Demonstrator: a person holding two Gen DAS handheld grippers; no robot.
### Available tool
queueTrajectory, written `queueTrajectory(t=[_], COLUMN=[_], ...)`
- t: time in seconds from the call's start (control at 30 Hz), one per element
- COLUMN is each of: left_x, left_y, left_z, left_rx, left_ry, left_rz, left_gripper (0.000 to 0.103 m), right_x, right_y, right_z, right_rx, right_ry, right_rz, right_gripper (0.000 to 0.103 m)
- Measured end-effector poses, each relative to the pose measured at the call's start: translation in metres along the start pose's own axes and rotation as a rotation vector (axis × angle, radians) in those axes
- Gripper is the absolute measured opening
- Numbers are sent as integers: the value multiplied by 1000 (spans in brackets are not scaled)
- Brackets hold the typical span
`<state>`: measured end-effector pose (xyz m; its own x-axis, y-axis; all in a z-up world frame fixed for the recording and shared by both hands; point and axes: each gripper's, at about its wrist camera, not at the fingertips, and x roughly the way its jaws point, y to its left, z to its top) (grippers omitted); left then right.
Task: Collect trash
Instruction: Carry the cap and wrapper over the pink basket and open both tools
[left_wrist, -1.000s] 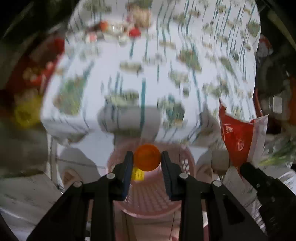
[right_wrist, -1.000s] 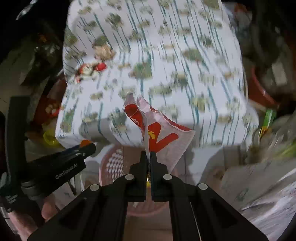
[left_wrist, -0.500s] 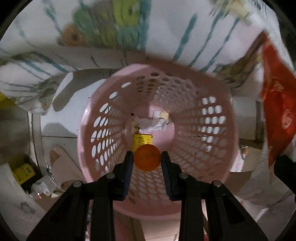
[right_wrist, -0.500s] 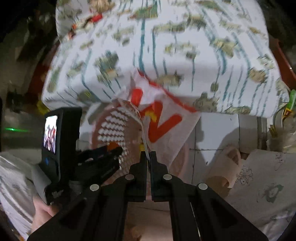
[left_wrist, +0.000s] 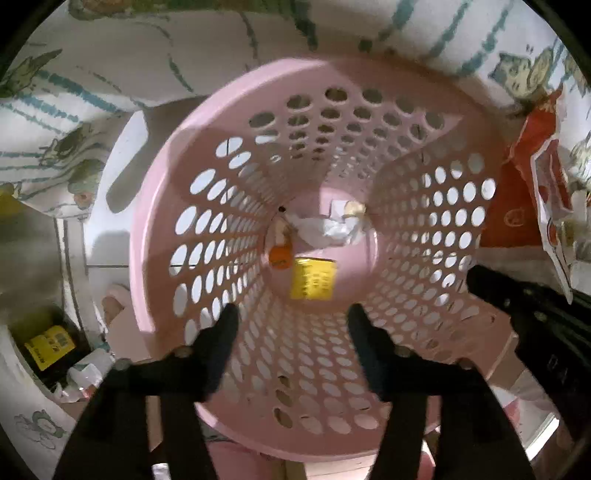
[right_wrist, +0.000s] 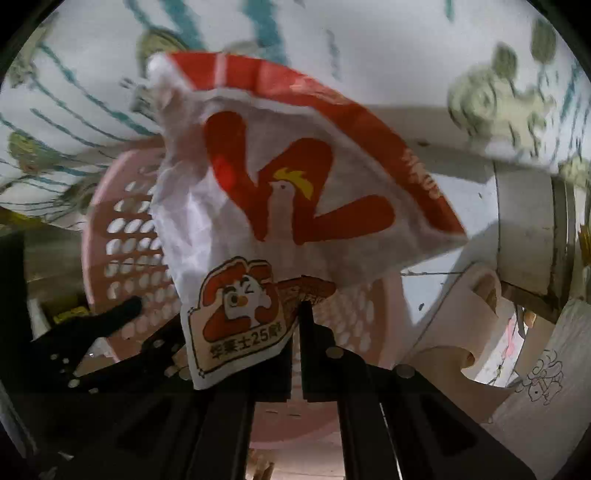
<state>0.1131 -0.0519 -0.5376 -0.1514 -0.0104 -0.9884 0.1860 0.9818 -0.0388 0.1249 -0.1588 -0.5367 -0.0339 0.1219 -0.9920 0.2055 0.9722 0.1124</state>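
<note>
Two grippers over pink basket (left_wrist: 155, 221), left gripper (left_wrist: 290, 317) jaws just spread, empty, orange ball (left_wrist: 280, 255) at bottom, right gripper (right_wrist: 295, 314) pinched tight on wrapper (right_wrist: 295, 192)

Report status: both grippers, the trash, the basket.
Left hand-held gripper just opened, empty; orange ball lies in pink basket. Right hand-held gripper shut on red-and-white wrapper above the basket. Nothing blocking.

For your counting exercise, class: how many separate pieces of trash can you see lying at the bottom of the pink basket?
3: an orange cap at the left, a yellow label beside it, and crumpled white paper above them on the basket floor. More may lie hidden underneath the paper.
</note>
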Motion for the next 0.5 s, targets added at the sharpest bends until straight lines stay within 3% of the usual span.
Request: queueTrajectory(t=[0.13,0.23,0.3,0.37,0.5], left_x=[-1,1,-1,-4,-10], left_y=[3,8,7,4,3], left_z=[-4,-5,-6,-5,-8], left_rx=[18,2,-2,1,0], left_ry=[12,19,12,2,0], left_rz=[30,10,11,9,9], left_gripper=[73,73,73,73,73], right_x=[1,-1,-1,0,-4], right_y=[-7,-16,-19,-19,-19], right_z=[3,4,5,4,-1], right_rx=[59,81,96,100,115], right_ry=[16,4,8,15,15], right_rz=[31,37,52,75,79], right_gripper=[7,9,17,35,42])
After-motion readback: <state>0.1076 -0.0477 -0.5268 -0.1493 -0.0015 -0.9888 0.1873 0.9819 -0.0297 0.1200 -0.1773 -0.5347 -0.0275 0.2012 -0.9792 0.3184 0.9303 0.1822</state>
